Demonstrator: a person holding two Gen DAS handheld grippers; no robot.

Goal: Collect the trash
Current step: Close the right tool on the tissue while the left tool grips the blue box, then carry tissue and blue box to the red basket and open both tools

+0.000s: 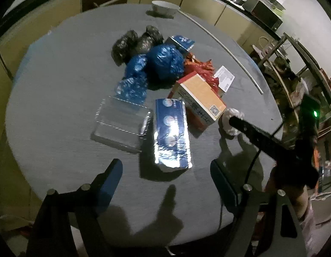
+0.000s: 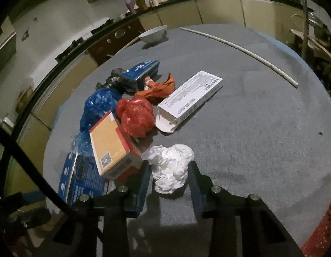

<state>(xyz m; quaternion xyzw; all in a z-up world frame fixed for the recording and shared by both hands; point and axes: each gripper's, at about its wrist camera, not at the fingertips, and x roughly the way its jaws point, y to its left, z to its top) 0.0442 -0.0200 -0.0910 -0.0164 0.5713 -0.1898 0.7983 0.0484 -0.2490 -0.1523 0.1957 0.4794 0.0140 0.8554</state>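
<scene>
R fingers (image 2: 169, 184) pinch tissue wad (image 2: 170, 169) | L fingers (image 1: 165, 180) wide, empty | table (image 2: 261, 139) right bare

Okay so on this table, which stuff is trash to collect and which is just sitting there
Trash to collect:
white crumpled tissue, between the right gripper pads
blue carton, ahead of the open left gripper
orange box
red bag
blue bags
clear plastic tray

Just sitting there:
white bowl
long white rod

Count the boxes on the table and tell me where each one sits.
4. Blue box nearest the left gripper; orange-topped box beside it; white box right of the red bag; small blue box farthest back. The bags may hide more.
</scene>
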